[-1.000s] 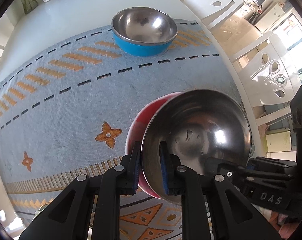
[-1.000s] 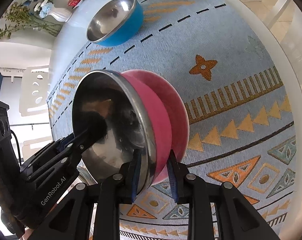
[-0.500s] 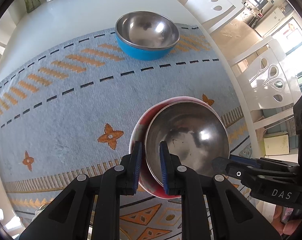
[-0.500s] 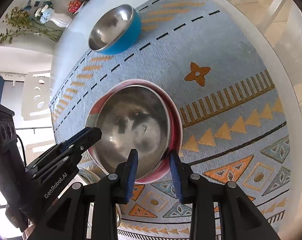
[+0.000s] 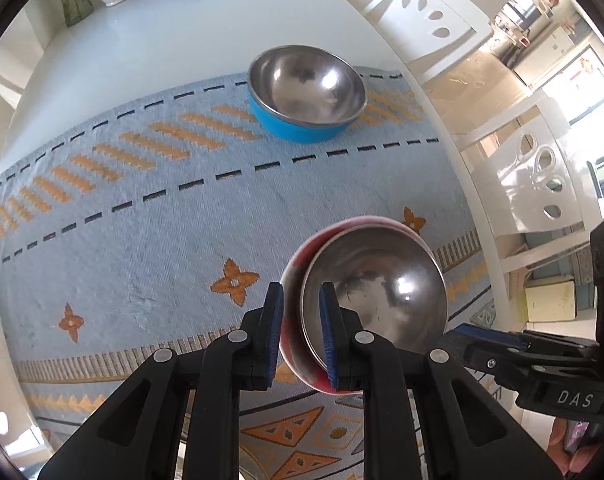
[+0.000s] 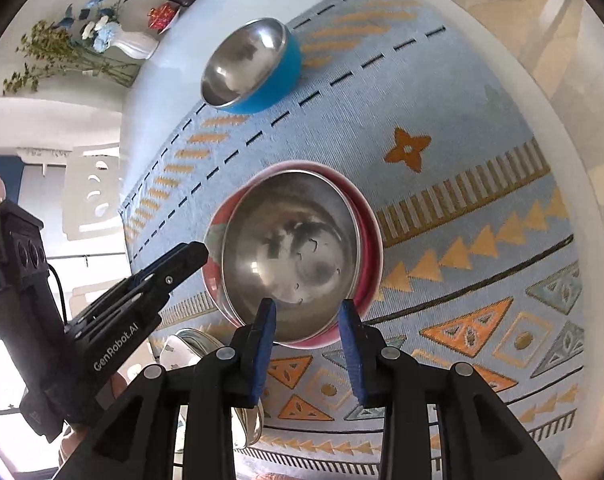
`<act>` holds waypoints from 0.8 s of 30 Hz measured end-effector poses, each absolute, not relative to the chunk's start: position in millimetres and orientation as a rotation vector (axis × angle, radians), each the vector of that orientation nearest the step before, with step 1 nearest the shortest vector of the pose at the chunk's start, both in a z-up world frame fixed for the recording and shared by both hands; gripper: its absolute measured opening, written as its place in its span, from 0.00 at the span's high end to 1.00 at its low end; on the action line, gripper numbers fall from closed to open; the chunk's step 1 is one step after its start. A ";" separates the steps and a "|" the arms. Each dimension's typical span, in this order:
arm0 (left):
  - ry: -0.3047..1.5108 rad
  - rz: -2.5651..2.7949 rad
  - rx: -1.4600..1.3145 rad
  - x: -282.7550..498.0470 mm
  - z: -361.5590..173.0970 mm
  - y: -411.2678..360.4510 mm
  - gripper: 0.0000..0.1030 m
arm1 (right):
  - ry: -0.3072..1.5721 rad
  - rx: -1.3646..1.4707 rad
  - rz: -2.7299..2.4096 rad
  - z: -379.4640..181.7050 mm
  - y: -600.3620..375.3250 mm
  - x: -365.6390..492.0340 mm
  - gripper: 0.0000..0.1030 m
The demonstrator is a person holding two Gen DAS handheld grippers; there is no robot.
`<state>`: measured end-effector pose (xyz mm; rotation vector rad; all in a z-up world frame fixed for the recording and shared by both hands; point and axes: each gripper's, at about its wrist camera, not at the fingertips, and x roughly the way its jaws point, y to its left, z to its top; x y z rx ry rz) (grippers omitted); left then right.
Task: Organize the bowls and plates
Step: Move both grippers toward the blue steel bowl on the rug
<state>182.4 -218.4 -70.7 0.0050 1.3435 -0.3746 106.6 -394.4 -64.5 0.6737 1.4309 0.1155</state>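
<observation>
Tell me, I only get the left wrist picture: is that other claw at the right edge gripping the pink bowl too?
Observer: No. The right claw has just been opening. The pink bowl shows its near rim between the pads, and neither presses it.
Operator: Anything close to me that I miss?
Observer: A shiny dish lies on the near side of that bowl, partly hidden behind the left claw.

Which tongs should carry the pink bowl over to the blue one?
Probably the left tongs: they pinch the rim of the pink steel-lined bowl, while the right tongs stand open, touching nothing. The blue steel-lined bowl waits ahead.
</observation>
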 end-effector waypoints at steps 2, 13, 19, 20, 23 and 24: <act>1.338 -0.377 -0.007 183.3 -67.6 -217.2 0.83 | 1.431 0.666 0.113 -61.7 -394.1 109.0 0.70; 1.308 -0.338 -0.032 197.9 -52.4 -204.8 0.79 | 1.423 0.613 0.126 -45.8 -396.2 122.5 0.70; 1.300 -0.328 -0.063 212.5 -49.5 -201.8 0.79 | 1.432 0.596 0.149 -42.2 -397.1 138.2 0.70; 1.298 -0.327 -0.064 216.4 -49.2 -202.3 0.79 | 1.431 0.590 0.151 -40.2 -397.5 141.8 0.70; 1.289 -0.321 -0.054 232.8 -49.1 -206.2 0.79 | 1.421 0.587 0.163 -35.0 -401.7 156.5 0.70; 1.288 -0.318 -0.055 240.5 -50.0 -207.7 0.79 | 1.415 0.588 0.168 -33.2 -404.4 163.1 0.70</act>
